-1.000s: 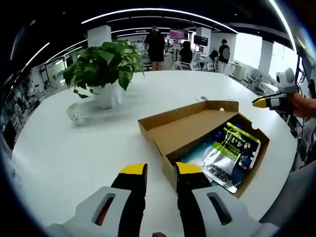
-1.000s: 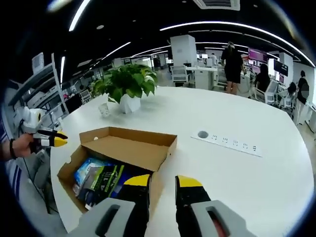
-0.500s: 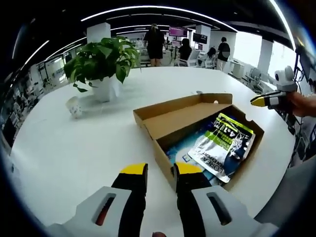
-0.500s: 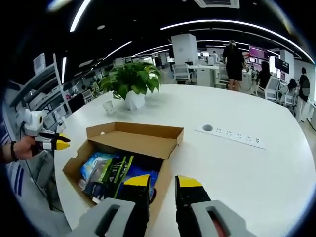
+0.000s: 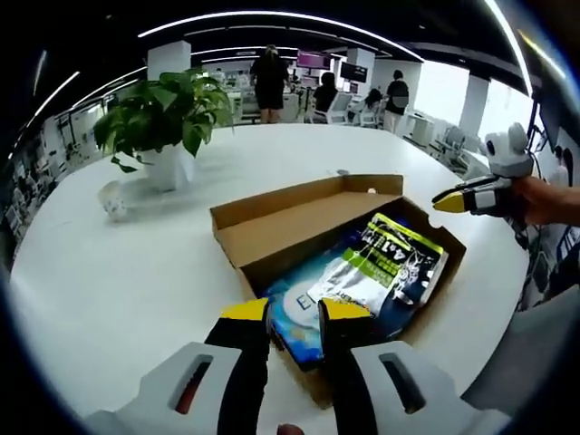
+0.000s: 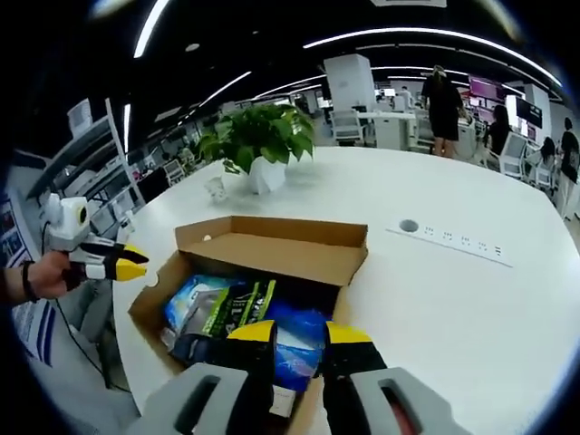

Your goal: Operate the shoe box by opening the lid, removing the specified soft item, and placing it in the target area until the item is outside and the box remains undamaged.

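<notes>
Looking along the left gripper (image 5: 294, 310), jaws a bit apart with nothing pinched, tips right over the near edge of the open shoe box (image 5: 272, 227). Same deal with the right gripper (image 6: 299, 332): slightly spread, holding nothing, hanging over the box's near end. The soft pouch (image 5: 385, 267) with the green stripe lies inside on top of a blue pack (image 5: 304, 304), lid (image 6: 290, 256) folded back. Box sits near the table (image 5: 109, 281) edge on one side. Farther back there's a potted plant (image 5: 159, 113), a small cup (image 5: 115, 199) beside it, and a power strip (image 6: 458, 242). Plenty of bare white top around.
</notes>
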